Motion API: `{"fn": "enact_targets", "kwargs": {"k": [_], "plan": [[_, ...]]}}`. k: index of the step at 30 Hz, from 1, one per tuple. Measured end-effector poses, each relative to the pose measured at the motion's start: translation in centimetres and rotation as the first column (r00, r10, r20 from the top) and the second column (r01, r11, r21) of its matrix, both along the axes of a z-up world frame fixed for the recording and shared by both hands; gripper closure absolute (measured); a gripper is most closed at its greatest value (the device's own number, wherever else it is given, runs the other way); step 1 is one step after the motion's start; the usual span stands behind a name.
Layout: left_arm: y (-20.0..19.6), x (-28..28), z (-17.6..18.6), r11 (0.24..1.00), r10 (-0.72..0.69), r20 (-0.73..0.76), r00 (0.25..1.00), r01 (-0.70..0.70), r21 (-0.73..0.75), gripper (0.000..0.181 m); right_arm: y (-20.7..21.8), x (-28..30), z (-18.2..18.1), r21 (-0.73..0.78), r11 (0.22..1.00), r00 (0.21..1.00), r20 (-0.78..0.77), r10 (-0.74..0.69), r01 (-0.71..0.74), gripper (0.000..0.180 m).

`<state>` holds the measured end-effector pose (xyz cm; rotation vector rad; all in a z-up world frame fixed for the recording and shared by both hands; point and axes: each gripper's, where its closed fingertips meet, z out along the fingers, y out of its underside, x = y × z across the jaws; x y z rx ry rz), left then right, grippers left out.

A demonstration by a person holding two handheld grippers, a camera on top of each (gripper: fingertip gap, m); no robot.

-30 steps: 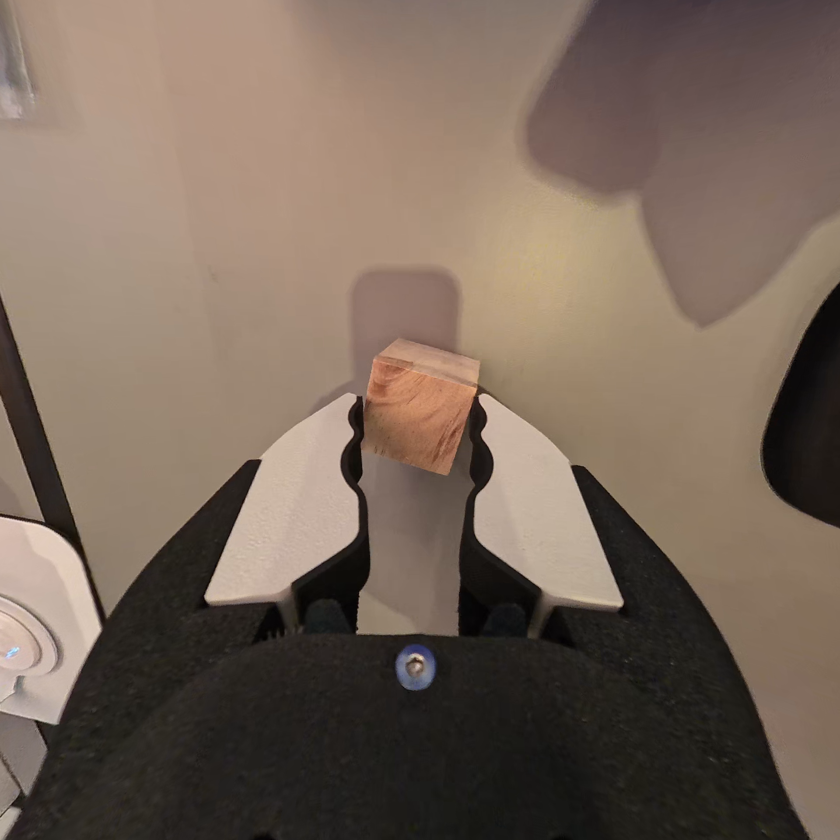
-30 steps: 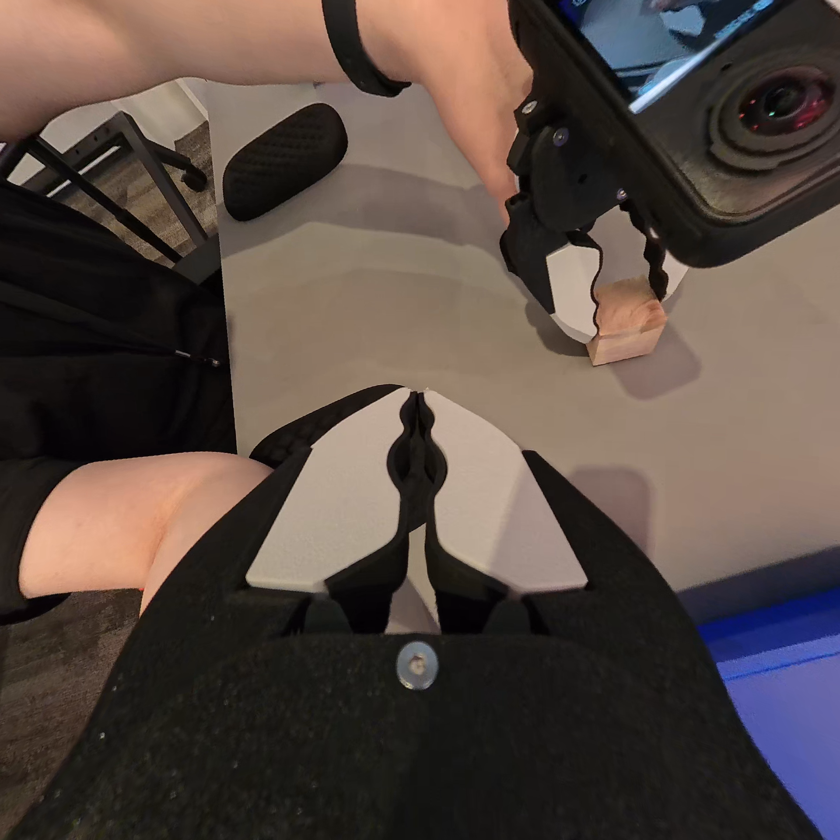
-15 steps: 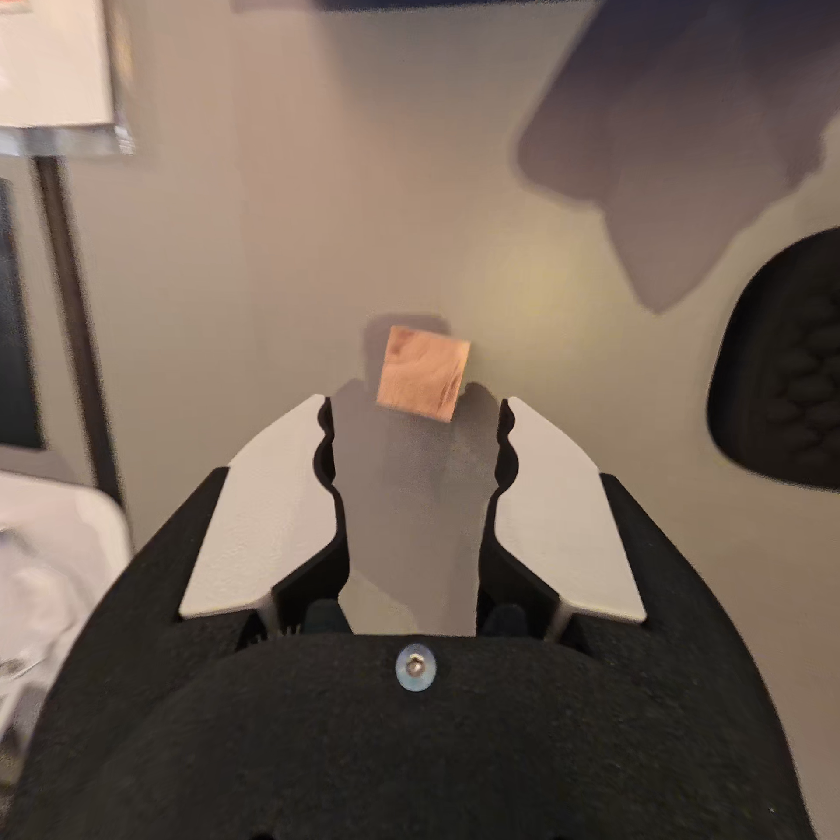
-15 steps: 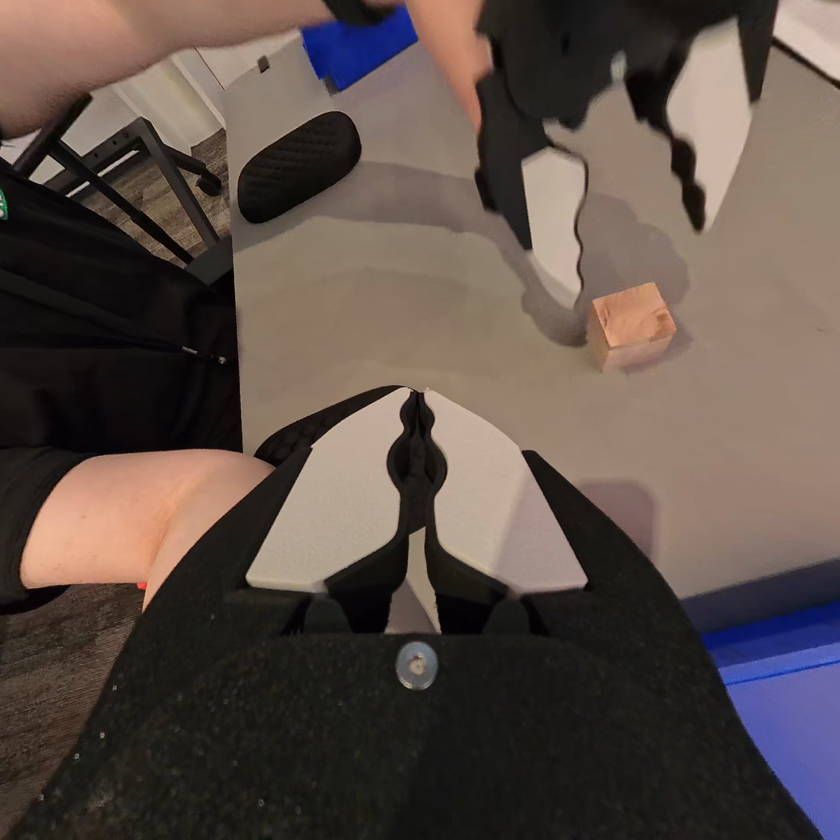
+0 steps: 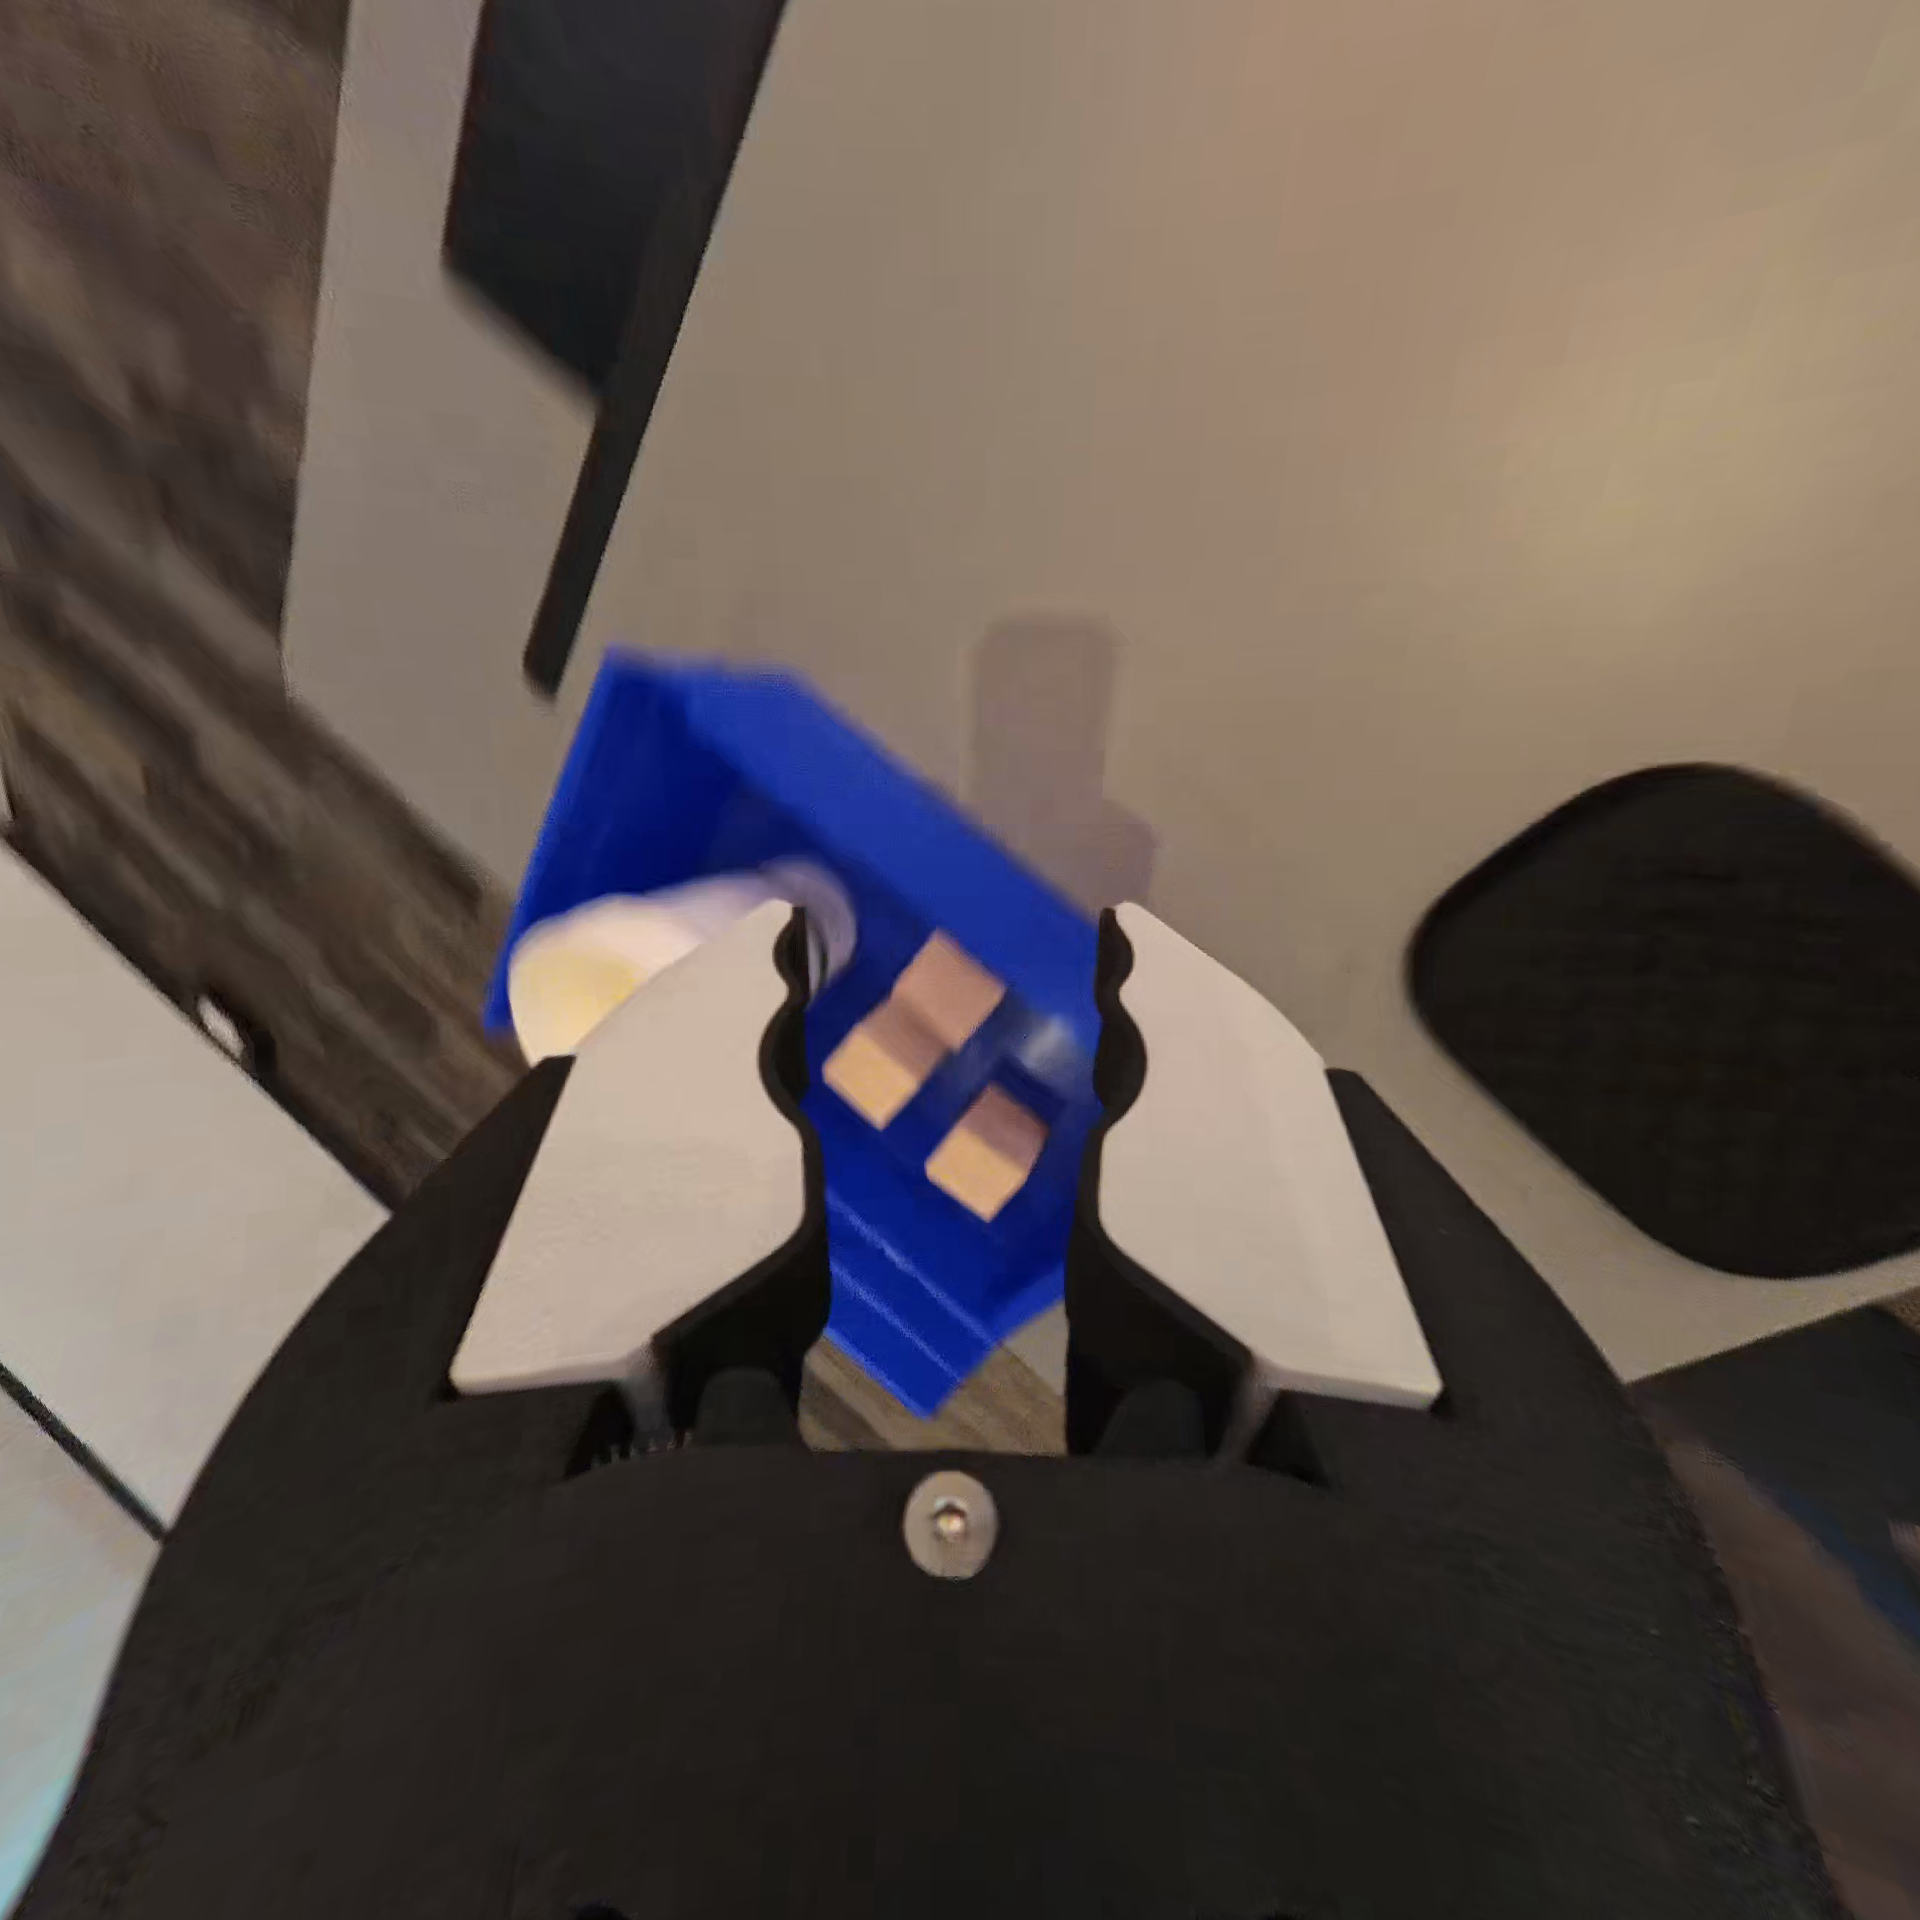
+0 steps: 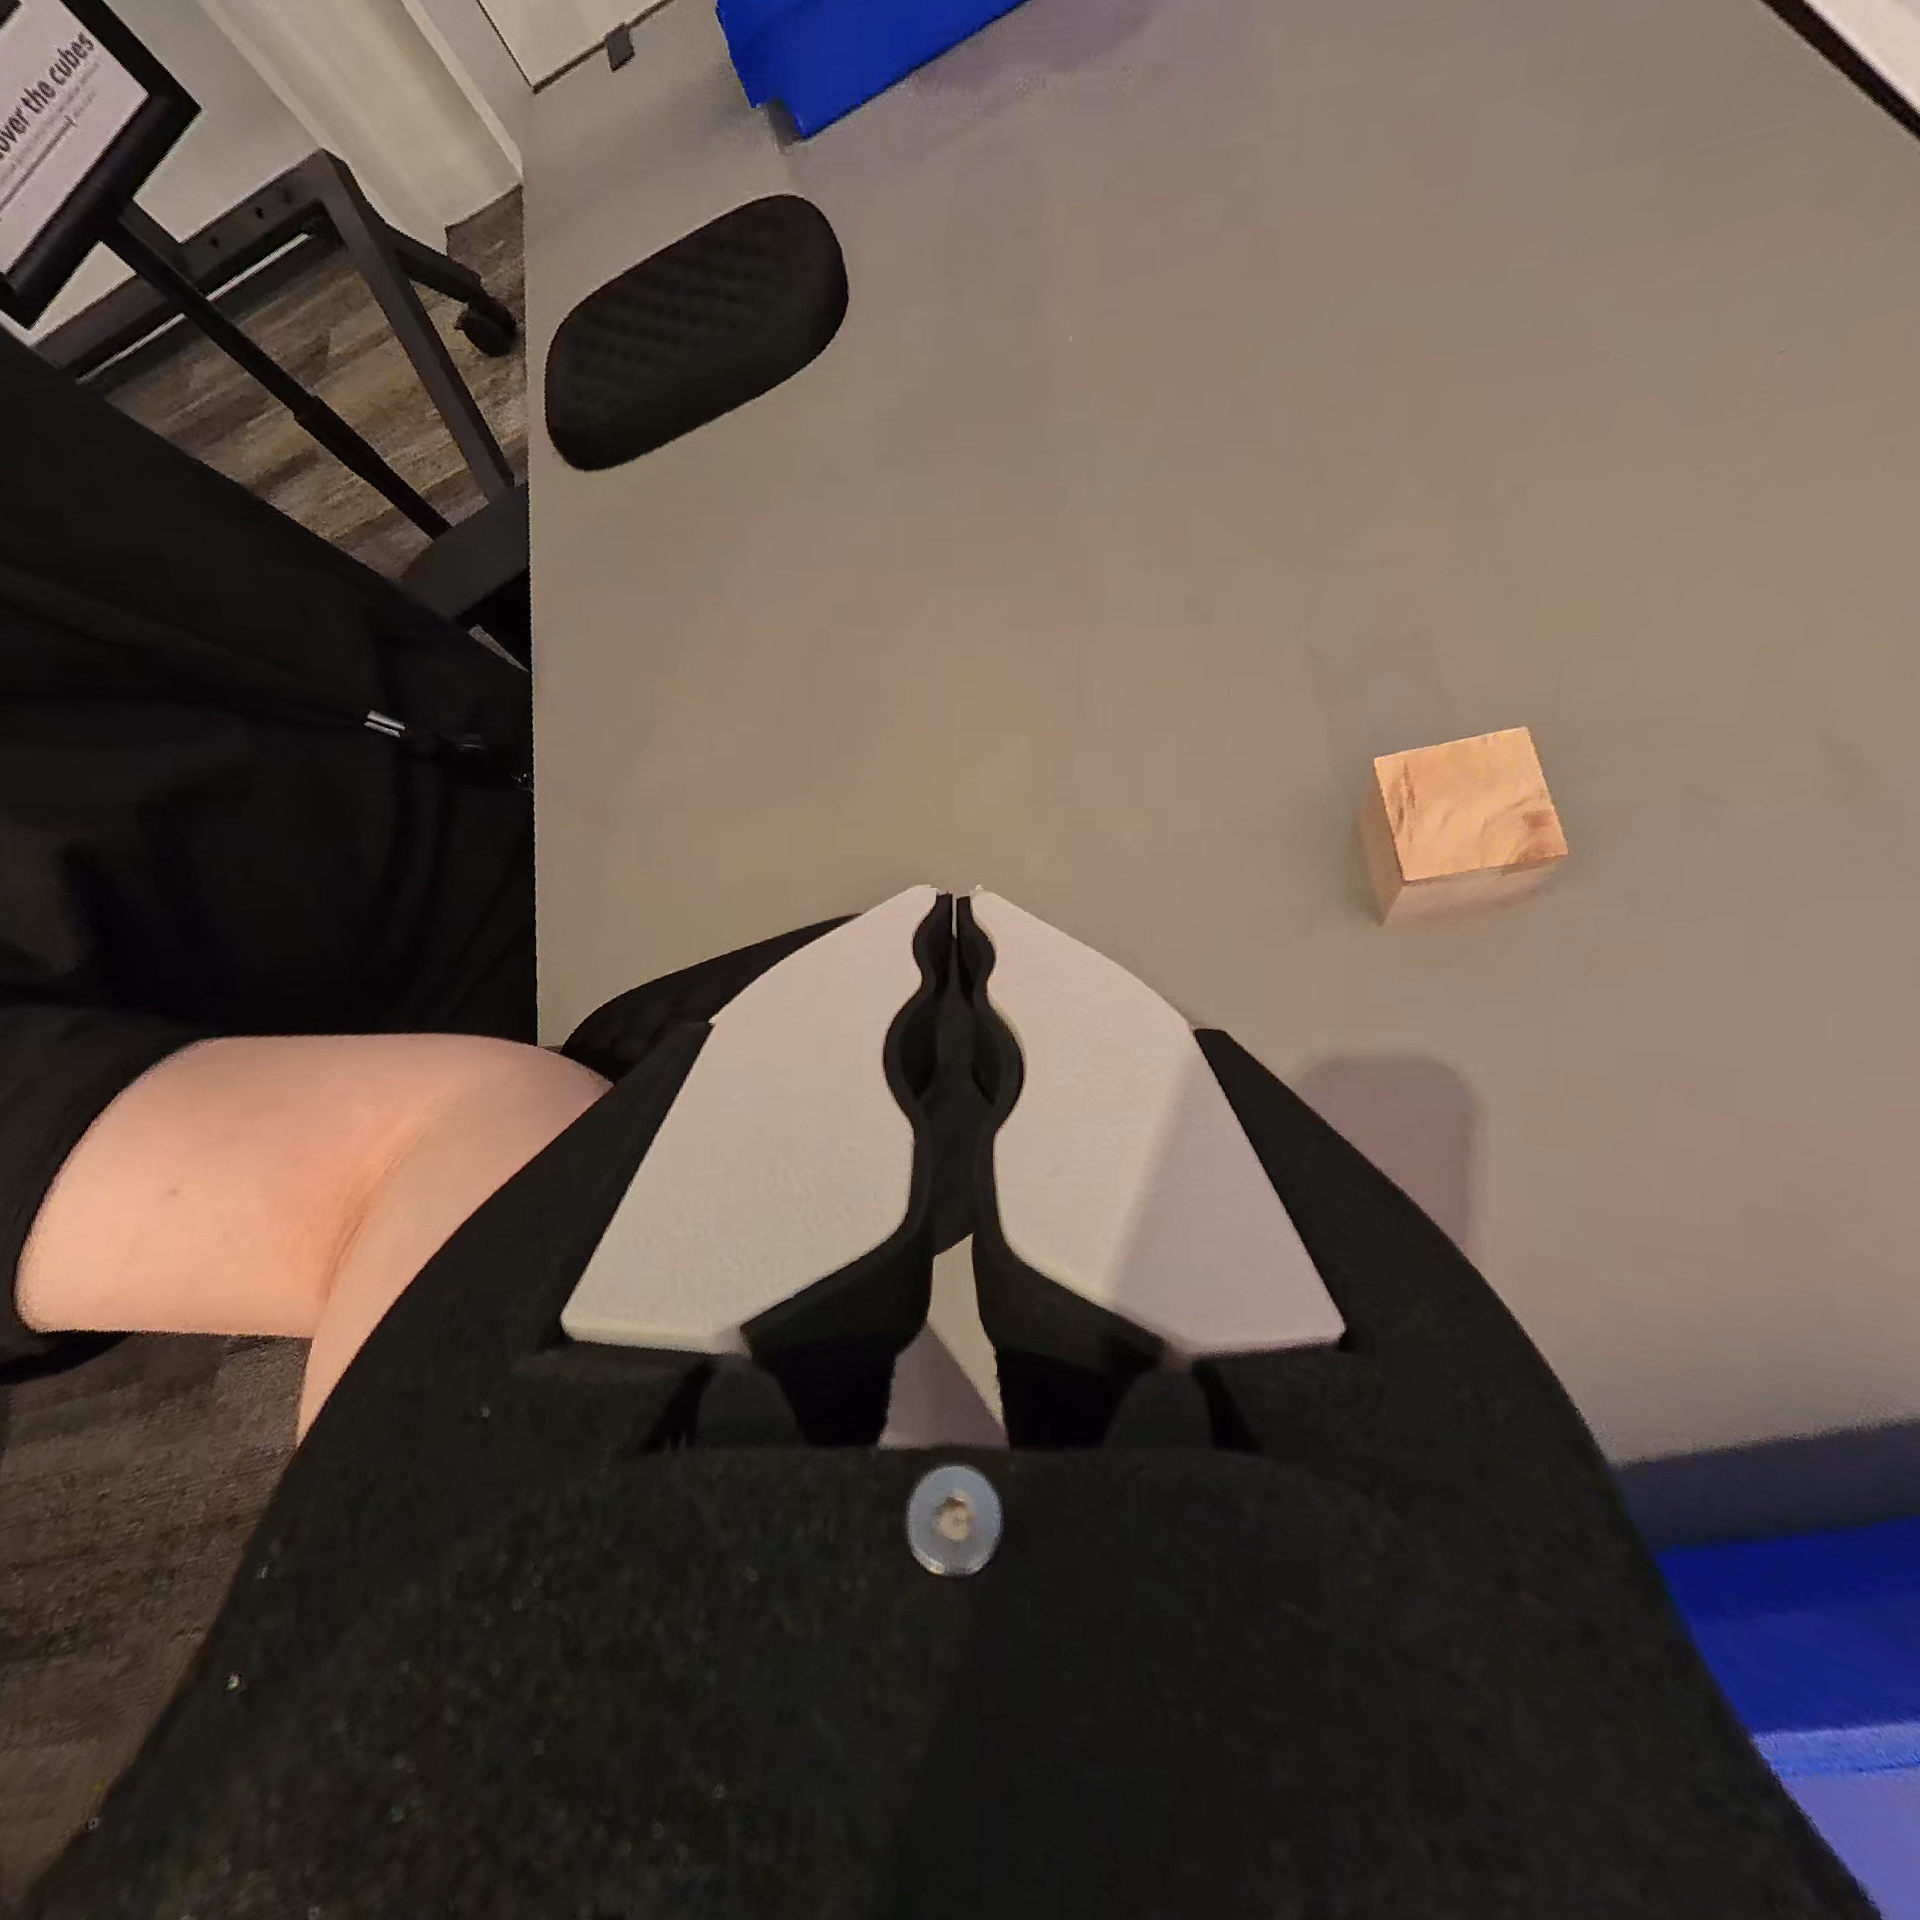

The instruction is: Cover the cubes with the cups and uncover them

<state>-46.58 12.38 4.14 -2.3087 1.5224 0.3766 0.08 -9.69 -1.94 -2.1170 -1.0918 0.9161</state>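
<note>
In the left wrist view my left gripper [image 5: 948, 920] is open and empty, hovering over a blue bin [image 5: 831, 831] at the table's edge. Three wooden cubes [image 5: 920, 1070] lie in the bin, seen between my fingers, and a pale cup [image 5: 592, 971] lies on its side at the bin's left. The view is blurred. In the right wrist view my right gripper [image 6: 951, 896] is shut and empty above the grey table [image 6: 1143, 520]. One wooden cube [image 6: 1463, 821] stands alone on the table, to the right of and a little beyond my right fingertips.
A black padded rest [image 6: 696, 332] lies at the table's left edge; it also shows in the left wrist view [image 5: 1683, 1029]. A person's knee [image 6: 312, 1174] and black clothing are at the left. Blue bin parts show at the top [image 6: 831, 62] and lower right [image 6: 1797, 1652].
My left gripper let go of the cube on the table, opened, and swung away to above the blue bin. It has left the right wrist view. The right gripper has stayed still and shut.
</note>
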Motion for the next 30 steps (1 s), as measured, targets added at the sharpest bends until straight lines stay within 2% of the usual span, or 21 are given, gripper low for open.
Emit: {"fn": "enact_targets", "kwargs": {"k": [2, 4, 6, 9, 14, 18, 22, 30], "plan": [[0.5, -6.6, -1.7, 0.971, 0.238, 0.072, 0.969, -0.239, 0.017, 0.129, 0.3, -0.1, -0.2, -0.016, 1.0, 1.0, 0.006, 0.001, -0.001, 0.179], [0.1, -12.2, -4.4, 0.893, 0.447, 0.137, 0.884, -0.449, -0.018, 0.127, 0.6, -0.1, -0.4, -0.026, 1.0, 1.0, 0.011, -0.001, 0.001, 0.179], [-0.5, -15.9, -7.1, 0.813, 0.581, 0.198, 0.79, -0.577, -0.084, 0.125, 1.0, -0.1, -0.4, -0.028, 1.0, 1.0, 0.009, -0.01, 0.01, 0.177], [-1.1, -18.3, -10.0, 0.719, 0.693, 0.281, 0.664, -0.666, -0.201, 0.122, 1.7, 0.1, 0.0, -0.019, 0.999, 0.999, -0.011, -0.037, 0.037, 0.177], [-0.9, -18.8, -12.3, 0.674, 0.735, 0.319, 0.598, -0.692, -0.259, 0.119, 1.7, 0.3, -0.2, -0.026, 0.999, 0.999, -0.013, -0.04, 0.039, 0.177], [-1.2, -18.3, -14.1, 0.656, 0.754, 0.284, 0.592, -0.699, -0.286, 0.117, 1.7, 0.5, -0.4, -0.035, 0.998, 0.998, -0.022, -0.052, 0.051, 0.177], [-1.3, -18.7, -15.6, 0.648, 0.761, 0.227, 0.607, -0.718, -0.253, 0.117, 1.7, 0.7, -0.1, -0.026, 0.998, 0.996, -0.058, -0.063, 0.062, 0.177], [-1.8, -19.2, -16.9, 0.59, 0.807, 0.177, 0.563, -0.758, -0.279, 0.121, 1.6, 1.1, -0.2, -0.025, 0.997, 0.995, -0.076, -0.071, 0.069, 0.177]]}}
